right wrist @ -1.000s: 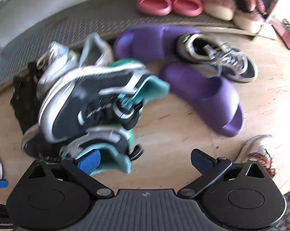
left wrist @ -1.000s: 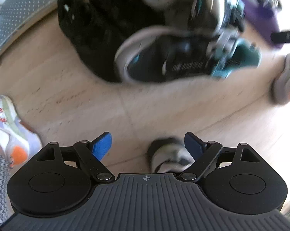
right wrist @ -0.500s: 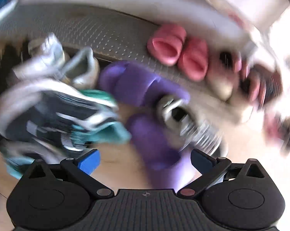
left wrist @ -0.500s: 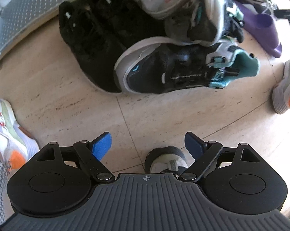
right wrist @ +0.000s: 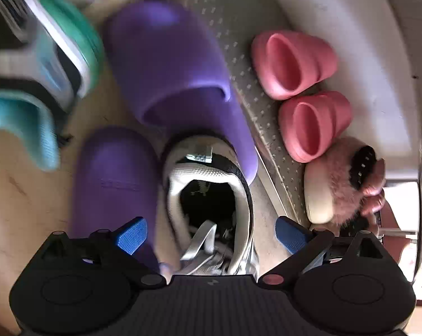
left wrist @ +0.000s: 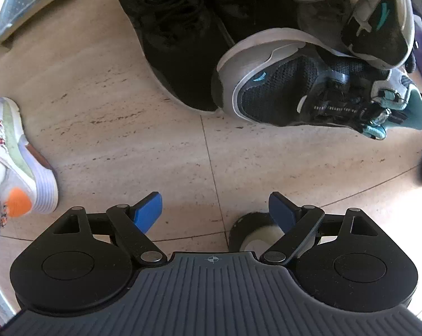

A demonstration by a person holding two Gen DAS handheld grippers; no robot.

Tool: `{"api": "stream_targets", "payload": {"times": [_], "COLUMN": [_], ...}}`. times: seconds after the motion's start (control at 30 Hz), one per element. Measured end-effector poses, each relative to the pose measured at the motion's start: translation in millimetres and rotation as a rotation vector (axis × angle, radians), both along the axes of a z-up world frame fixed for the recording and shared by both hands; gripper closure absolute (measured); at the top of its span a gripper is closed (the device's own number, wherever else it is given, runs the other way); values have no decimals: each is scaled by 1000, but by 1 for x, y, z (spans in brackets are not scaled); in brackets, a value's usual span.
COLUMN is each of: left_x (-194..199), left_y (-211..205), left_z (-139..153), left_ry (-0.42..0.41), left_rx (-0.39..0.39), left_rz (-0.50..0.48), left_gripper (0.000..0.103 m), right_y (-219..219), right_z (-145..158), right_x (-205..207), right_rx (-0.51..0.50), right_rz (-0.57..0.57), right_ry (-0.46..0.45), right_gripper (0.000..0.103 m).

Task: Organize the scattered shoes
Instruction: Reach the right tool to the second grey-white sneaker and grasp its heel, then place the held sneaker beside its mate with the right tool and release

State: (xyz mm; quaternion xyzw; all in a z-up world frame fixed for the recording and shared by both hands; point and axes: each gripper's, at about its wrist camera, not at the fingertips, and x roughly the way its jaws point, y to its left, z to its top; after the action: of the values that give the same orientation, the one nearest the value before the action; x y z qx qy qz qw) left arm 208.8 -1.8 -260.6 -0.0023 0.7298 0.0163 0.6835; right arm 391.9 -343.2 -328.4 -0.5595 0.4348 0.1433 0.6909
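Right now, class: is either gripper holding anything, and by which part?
Nothing is held. The left gripper is open above bare floor; the right gripper is open around the grey-white mesh sneaker, not gripping.

Two purple slippers [right wrist: 166,64], two pink slippers [right wrist: 292,64], one white sneaker [right wrist: 211,196] and two black shoes [left wrist: 177,42] are seen.

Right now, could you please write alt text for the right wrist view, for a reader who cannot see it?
The open right gripper hangs over a white and black sneaker, which lies between its blue fingertips, ungripped. Two purple slides flank the sneaker on the floor. Pink slippers and a furry slipper sit on a perforated metal ledge by the wall.
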Motion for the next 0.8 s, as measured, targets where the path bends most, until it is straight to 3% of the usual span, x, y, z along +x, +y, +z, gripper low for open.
{"api": "stream_targets", "payload": {"times": [0.17, 0.2, 0.23, 0.3, 0.43, 0.57, 0.7, 0.8], "left_x": [-3, -4, -6, -8, -7, -6, -11, -24], "left_y": [0, 1, 3, 6, 10, 11, 5, -1], "left_z": [-2, -3, -3, -3, 5, 27, 50, 66], "left_ry": [11, 14, 17, 16, -10, -95, -194, -257], "left_rx": [-13, -9, -4, -1, -7, -23, -42, -59], "left_rz": [-15, -18, -16, -5, 14, 11, -40, -87], "left_gripper": [16, 16, 16, 16, 16, 16, 16, 16], "right_y": [5, 6, 7, 9, 9, 8, 16, 19], "right_z": [-37, -43, -48, -44, 11, 95, 182, 230], "right_x": [23, 24, 25, 29, 43, 37, -8, -54], "right_rx": [-145, -184, -211, -223, -26, 214, 441, 643], "right_rz": [34, 49, 49, 11, -232, -415, -509, -601], "right_ry": [33, 44, 61, 62, -22, -108, -144, -129], "right_gripper": [6, 11, 29, 30, 31, 30, 30, 30]}}
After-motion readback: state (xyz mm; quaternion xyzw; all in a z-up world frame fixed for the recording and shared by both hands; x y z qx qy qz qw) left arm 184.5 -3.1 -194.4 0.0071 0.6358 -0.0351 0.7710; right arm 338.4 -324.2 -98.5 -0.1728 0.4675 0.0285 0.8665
